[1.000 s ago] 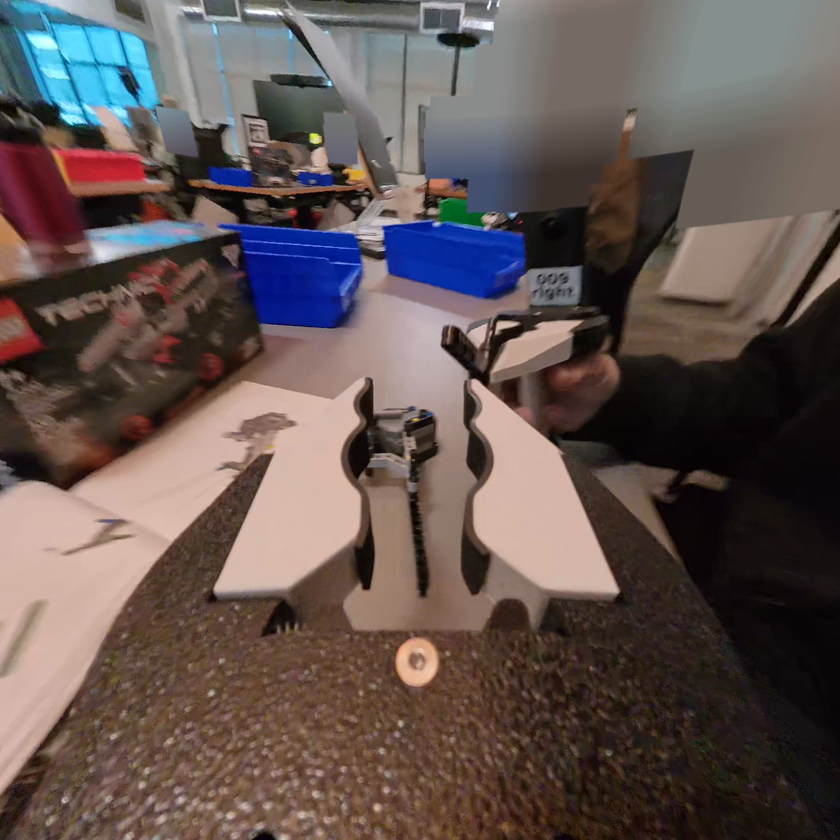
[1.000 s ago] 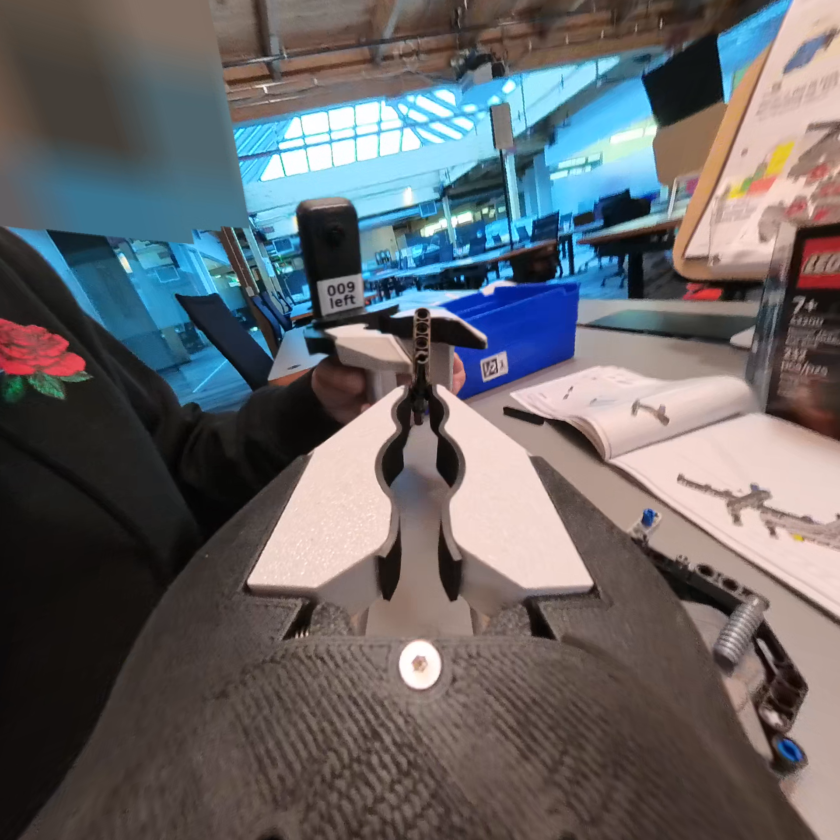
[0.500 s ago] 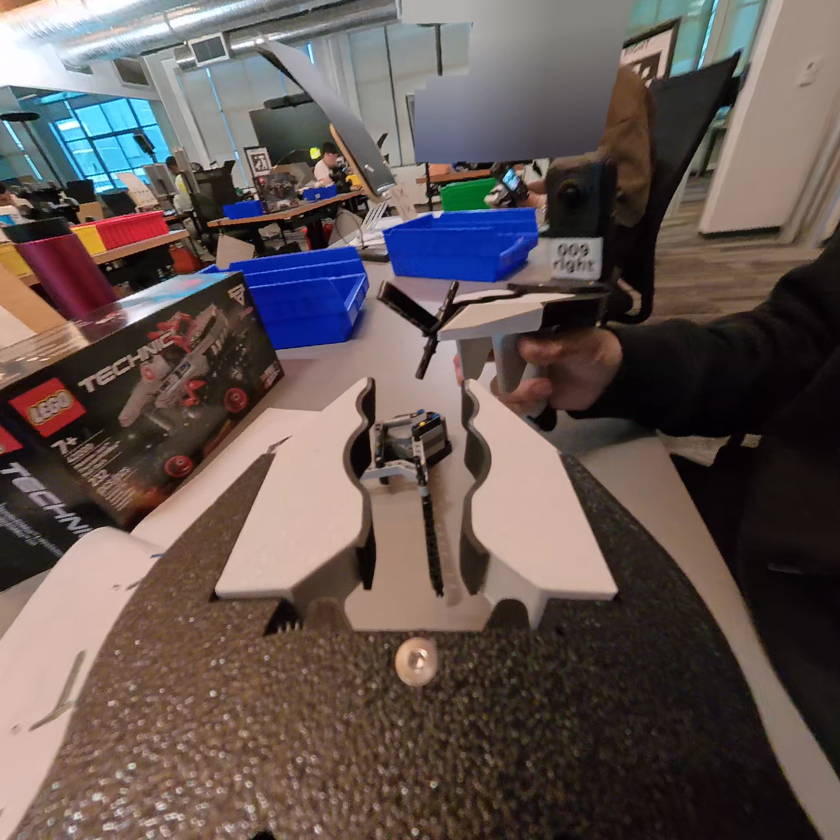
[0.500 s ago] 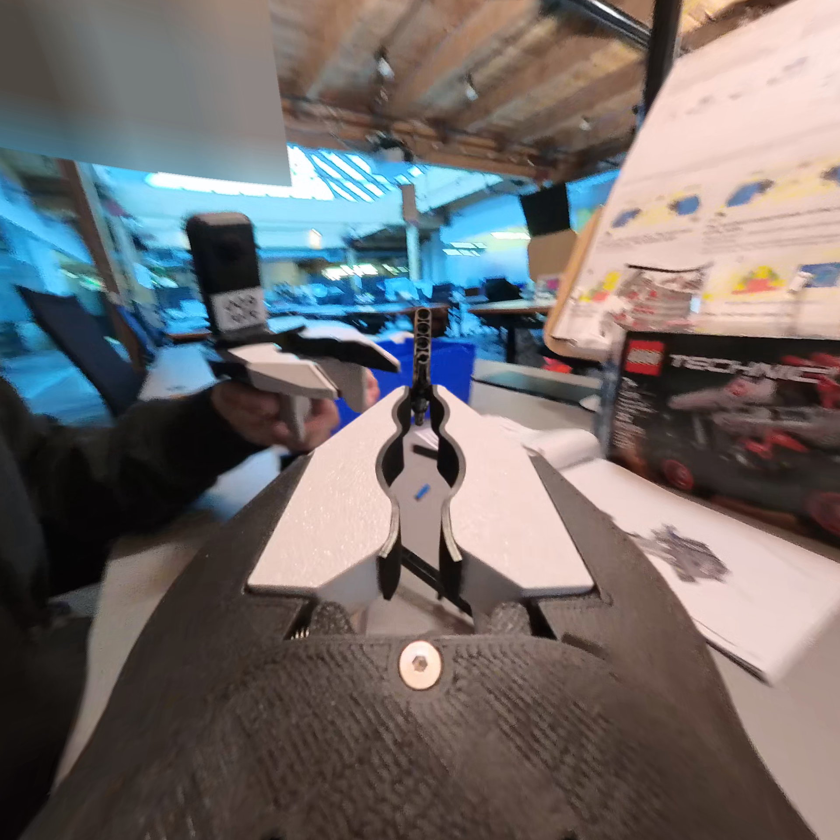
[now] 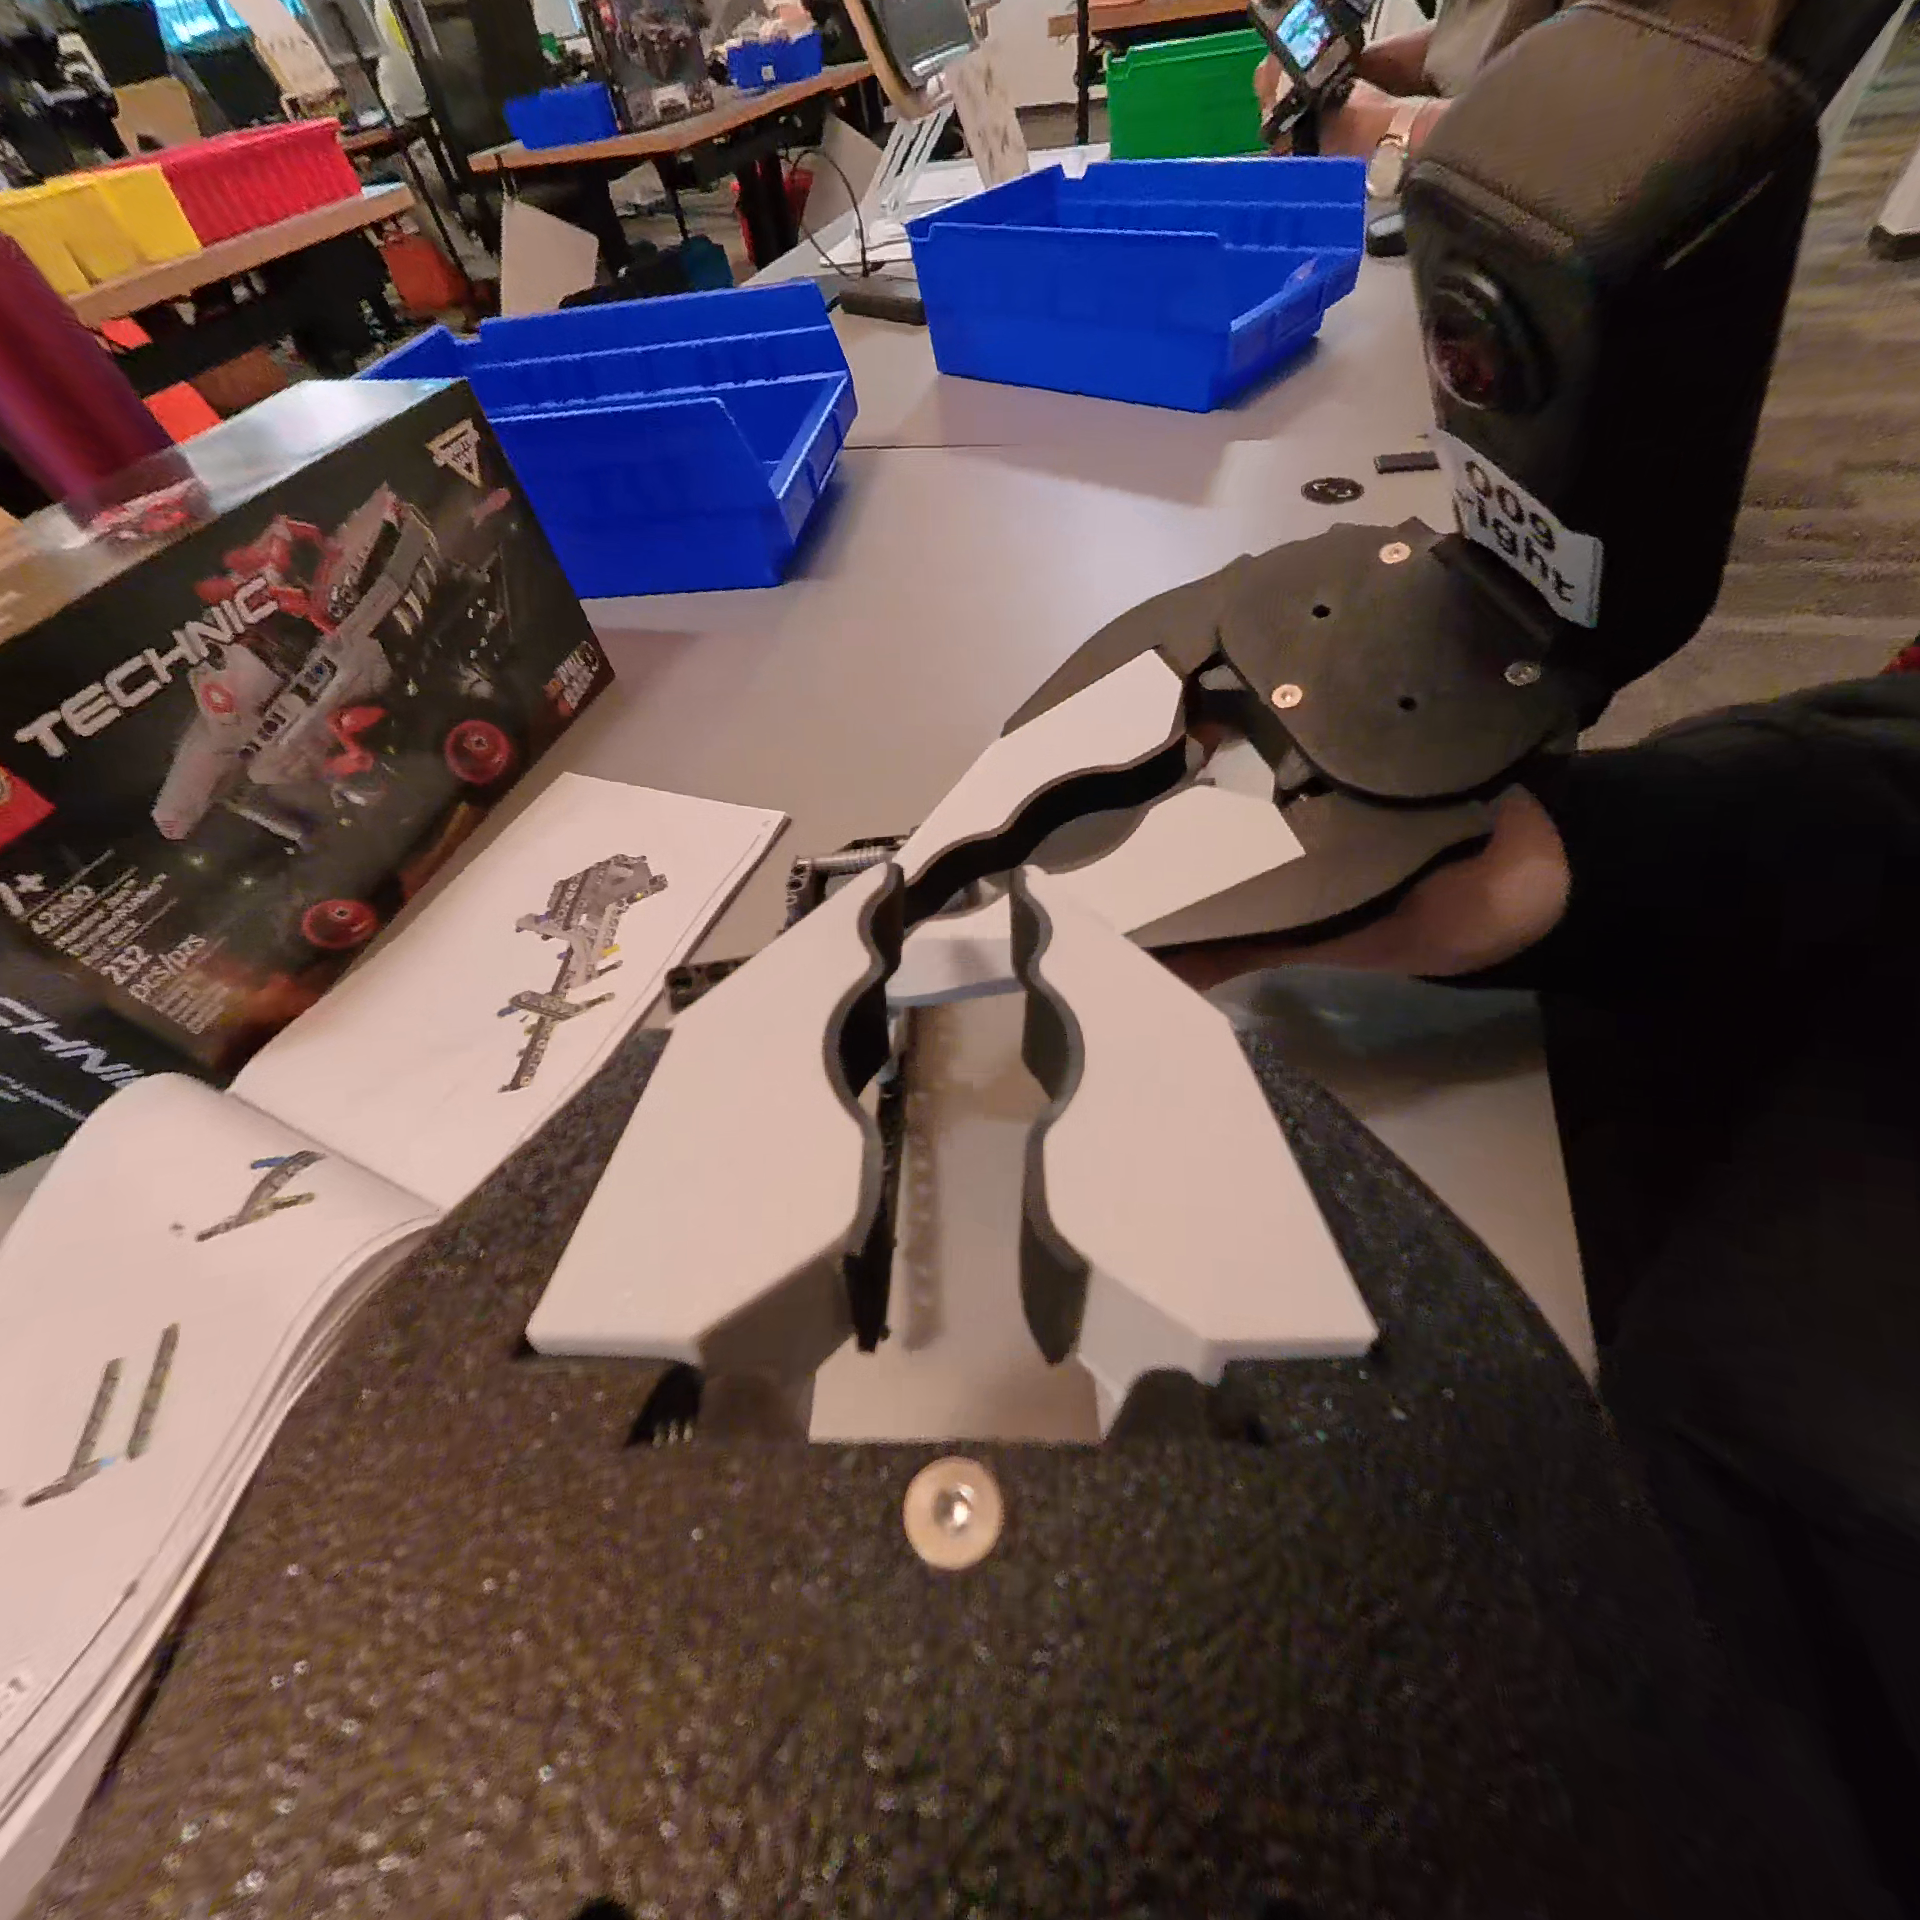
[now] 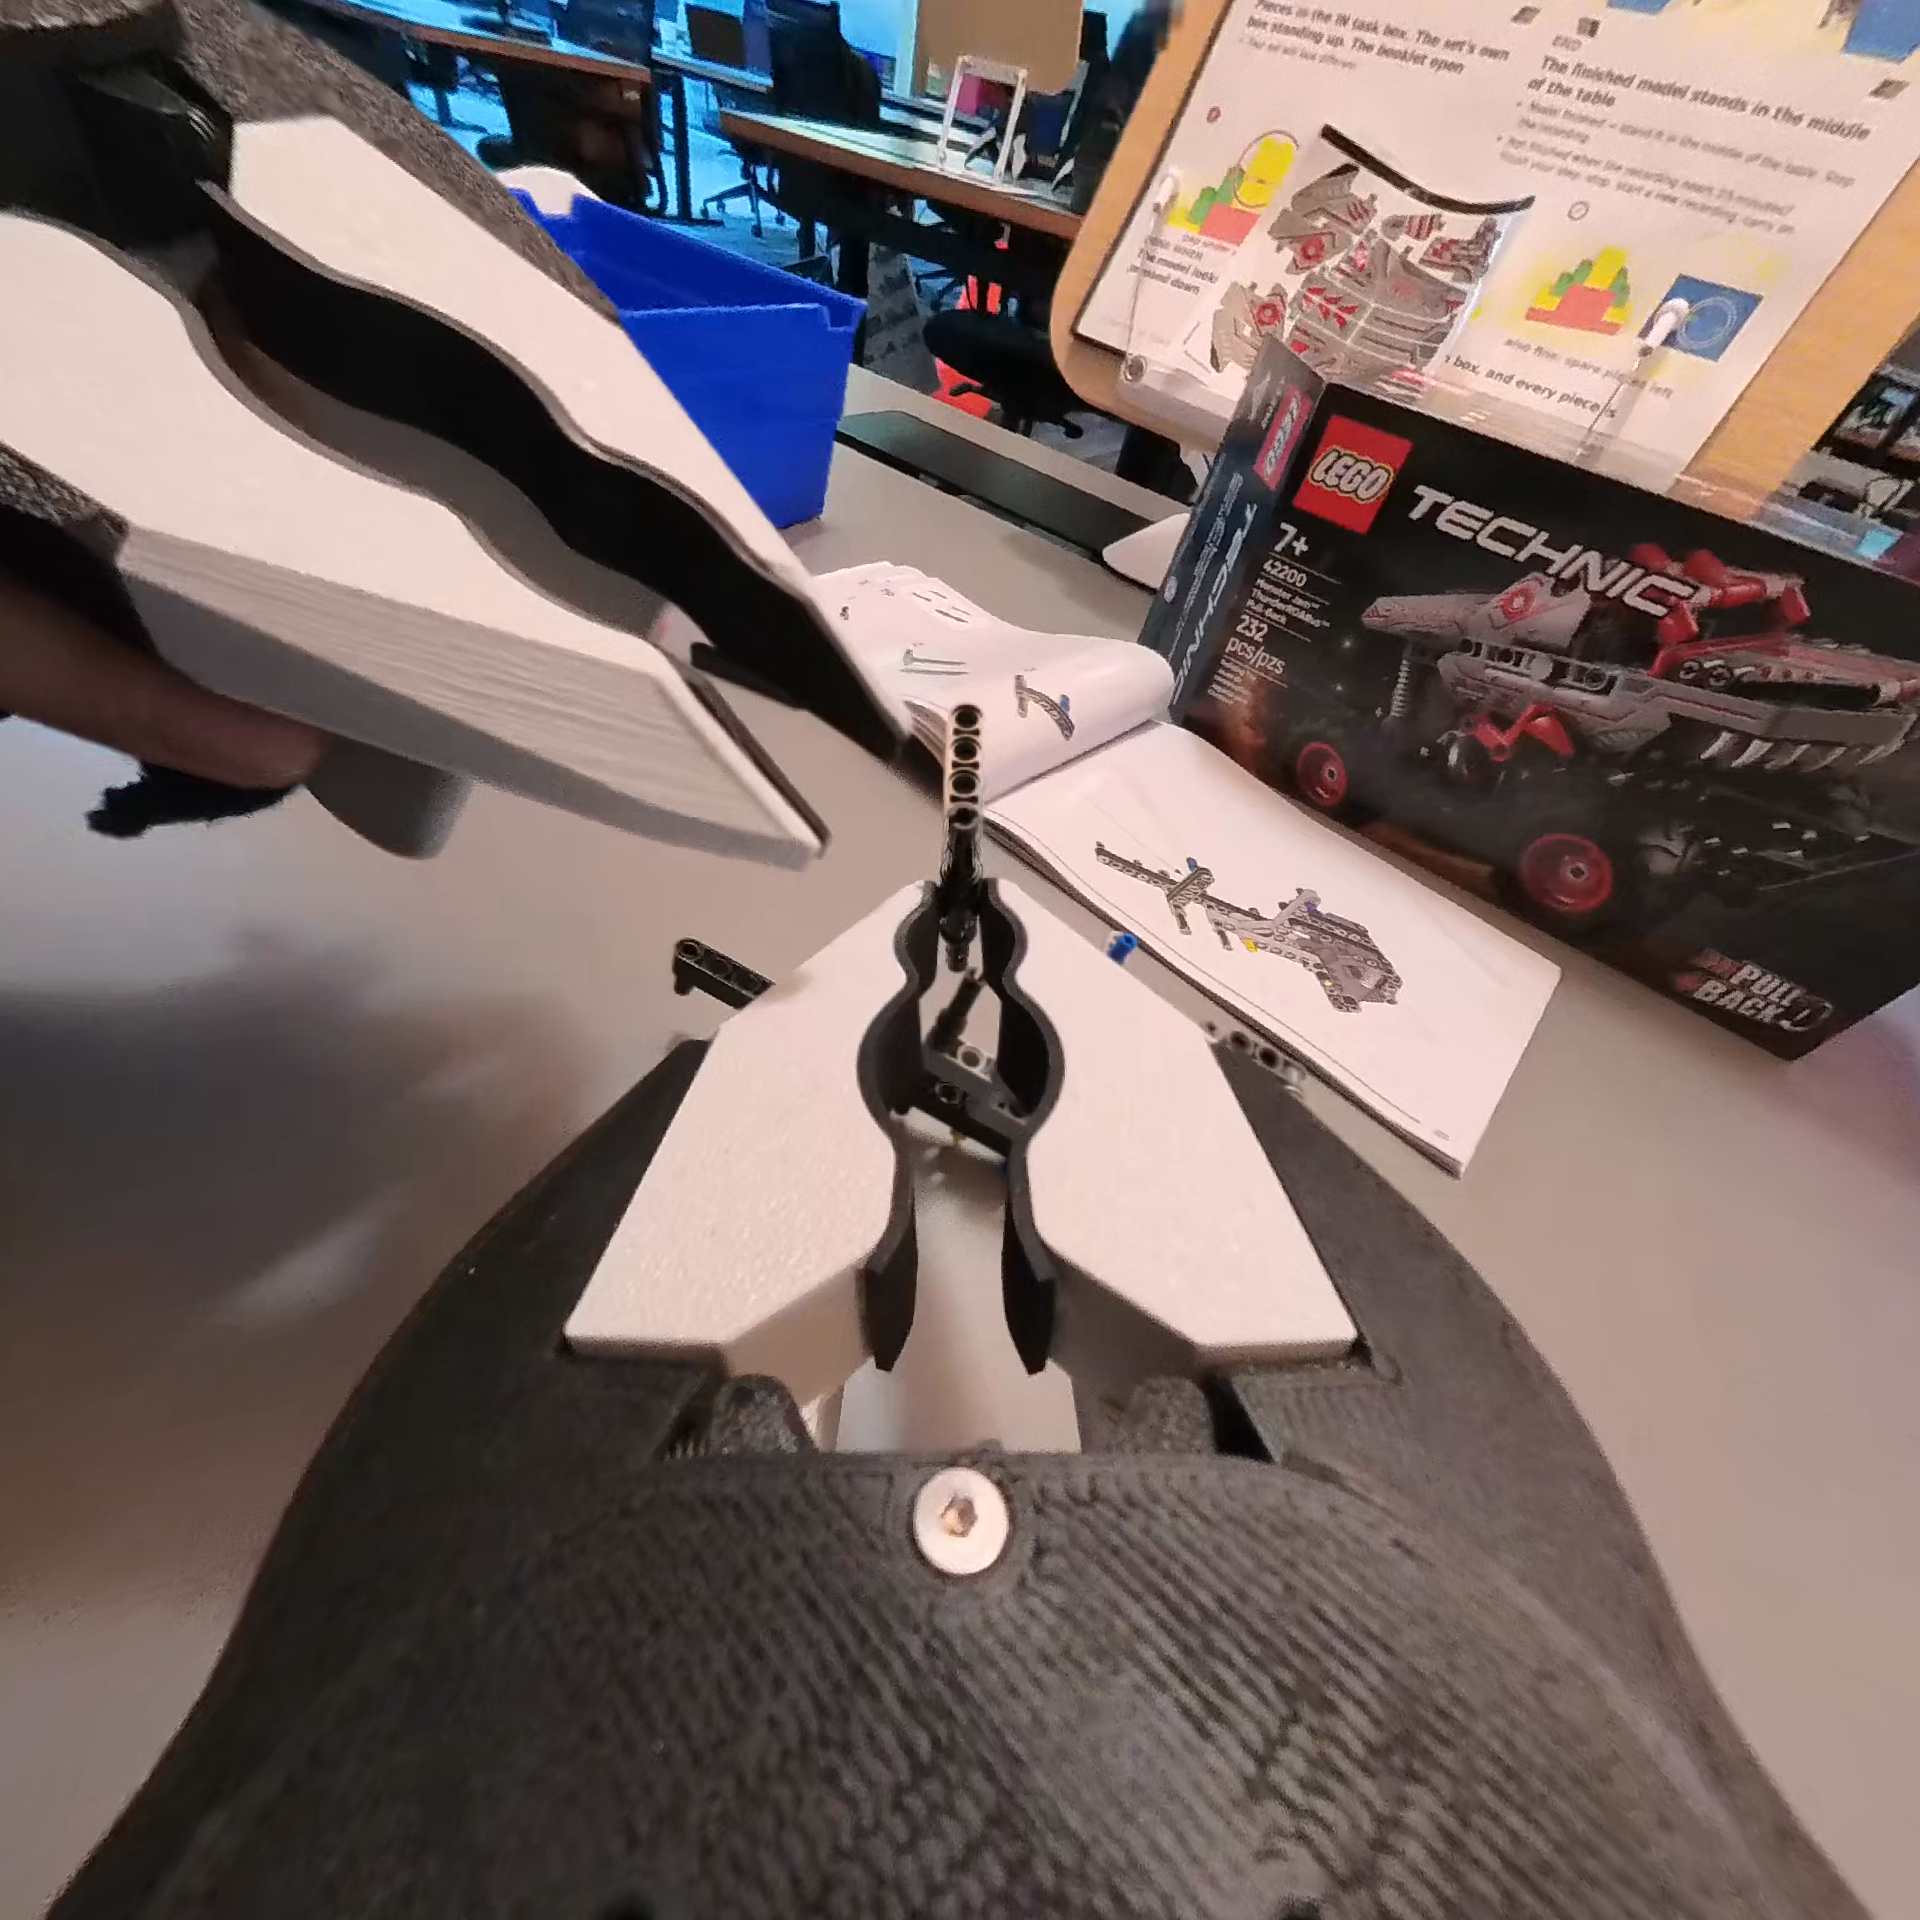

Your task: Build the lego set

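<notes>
Right gripper point(image 6: 956, 904) clamps thin black holed lego beam point(image 6: 962, 790), upright.
Left gripper point(image 5: 951, 925) parted, crowding just above-left; grey table point(image 6: 312, 1039) bare there.

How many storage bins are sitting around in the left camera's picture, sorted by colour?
Blue bins: 4 — two on this table, two on a far table
Green bin: 1
Red bin: 1
Yellow bin: 1
Total: 7
</notes>
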